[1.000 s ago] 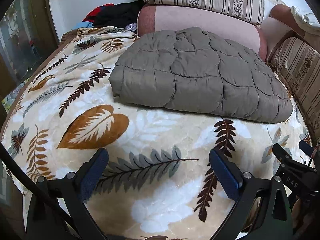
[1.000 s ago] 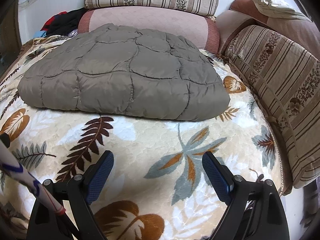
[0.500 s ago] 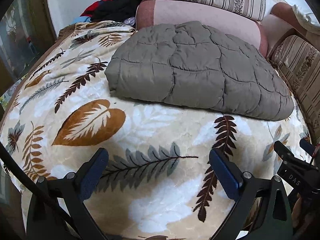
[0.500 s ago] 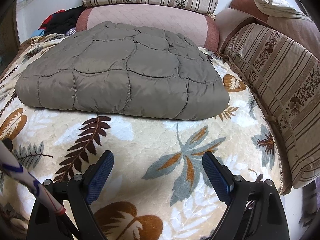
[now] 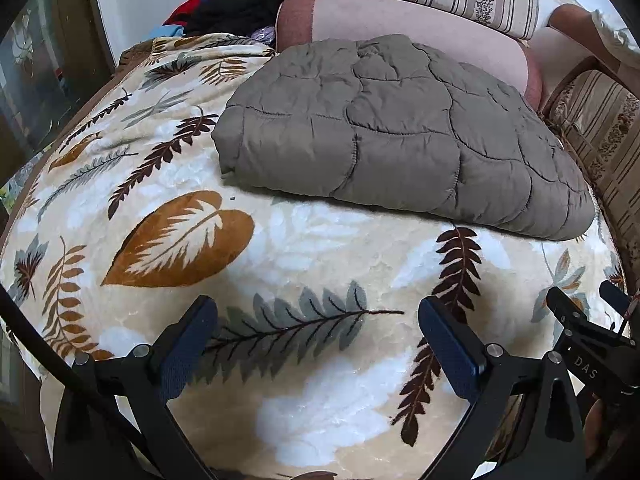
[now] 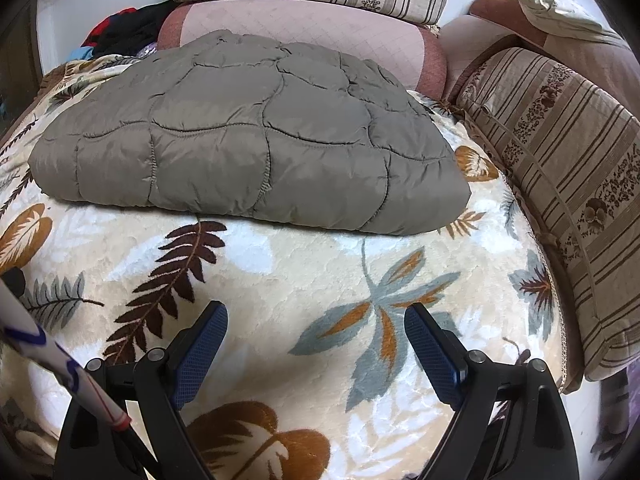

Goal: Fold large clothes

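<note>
Quilted garment (image 5: pixel 384 136) (image 6: pixel 248 148): grey-brown, padded, slightly shiny fabric with curved stitch lines dividing it into puffy irregular panels. State: folded into a thick, compact, roughly rectangular bundle, several layers deep; near edge rounded and closed, corners soft. No sleeves, collar or fastenings visible, so the type of garment cannot be told. Pose: lies flat, long side running left to right across both wrist views, top surface gently domed. Location: on the far half of the leaf-print blanket (image 5: pixel 320 264) (image 6: pixel 304 276), its back edge against the pink bolster (image 5: pixel 400 16) (image 6: pixel 304 28). Near edge rests directly on the blanket, with a thin shadow line beneath it.
</note>
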`<action>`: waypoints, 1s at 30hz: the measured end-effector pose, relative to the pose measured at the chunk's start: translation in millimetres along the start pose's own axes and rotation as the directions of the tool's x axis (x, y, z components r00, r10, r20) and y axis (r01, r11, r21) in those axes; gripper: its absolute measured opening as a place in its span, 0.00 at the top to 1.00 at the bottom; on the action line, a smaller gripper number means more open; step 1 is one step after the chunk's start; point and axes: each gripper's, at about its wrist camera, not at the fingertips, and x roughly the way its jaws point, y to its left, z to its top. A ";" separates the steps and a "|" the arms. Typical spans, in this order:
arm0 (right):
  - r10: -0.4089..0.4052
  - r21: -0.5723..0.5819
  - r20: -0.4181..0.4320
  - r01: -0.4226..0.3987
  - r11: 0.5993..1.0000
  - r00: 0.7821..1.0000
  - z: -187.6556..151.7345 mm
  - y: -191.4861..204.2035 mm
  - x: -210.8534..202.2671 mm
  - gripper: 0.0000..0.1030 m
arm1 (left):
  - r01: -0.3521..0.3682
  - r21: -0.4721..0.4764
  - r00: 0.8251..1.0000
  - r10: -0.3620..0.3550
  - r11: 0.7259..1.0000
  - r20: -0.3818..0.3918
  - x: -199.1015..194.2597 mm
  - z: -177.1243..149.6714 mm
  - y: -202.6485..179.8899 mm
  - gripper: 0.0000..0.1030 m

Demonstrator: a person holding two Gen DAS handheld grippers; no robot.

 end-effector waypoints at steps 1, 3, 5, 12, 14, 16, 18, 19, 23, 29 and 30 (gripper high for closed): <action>0.000 -0.001 0.000 0.000 1.000 1.000 0.0 0.0 0.0 0.10 | 0.000 0.000 1.000 0.000 1.000 -0.001 0.3 -0.1 0.2 0.03; -0.002 -0.003 0.001 0.002 1.000 1.000 0.2 -0.1 0.2 0.10 | 0.001 0.001 1.000 -0.001 1.000 -0.003 0.5 -0.3 0.3 0.03; -0.003 -0.005 0.002 0.003 1.000 1.000 0.5 0.0 0.3 0.10 | -0.001 0.001 1.000 0.001 1.000 -0.003 1.0 0.1 0.6 0.03; -0.007 -0.014 0.005 0.008 1.000 1.000 0.4 1.3 1.1 0.10 | 0.001 0.001 1.000 -0.001 1.000 -0.003 2.0 0.0 1.3 0.03; -0.009 -0.017 0.000 0.009 1.000 1.000 -0.1 2.0 2.4 0.10 | 0.002 0.001 1.000 -0.002 1.000 -0.003 2.3 0.0 1.3 0.03; -0.013 -0.018 -0.004 0.013 1.000 1.000 -0.4 2.3 3.6 0.10 | -0.001 0.005 1.000 0.001 1.000 0.009 1.6 0.0 1.5 0.03; -0.025 -0.022 -0.011 0.024 0.999 1.000 0.1 2.5 4.4 0.10 | -0.012 0.010 0.999 0.012 1.000 0.030 0.6 -0.9 1.6 0.03; -0.027 -0.024 -0.010 0.027 0.999 1.000 0.3 2.7 4.3 0.10 | -0.016 0.014 0.999 0.016 1.000 0.042 -0.2 -1.3 1.3 0.03; -0.060 -0.044 0.005 0.060 0.997 0.998 -0.3 3.7 2.3 0.10 | -0.033 0.038 0.996 0.030 0.999 0.086 -5.7 -2.7 -1.2 0.03; -0.061 -0.042 0.003 0.061 0.997 0.998 -0.7 -1.7 3.8 0.10 | -0.022 0.052 0.997 0.018 0.998 0.080 -6.1 -3.0 -6.3 0.03; -0.061 -0.042 0.002 0.061 0.997 0.998 -0.9 -1.9 4.1 0.10 | -0.018 0.051 0.997 0.014 0.999 0.072 -5.0 -3.0 -6.6 0.03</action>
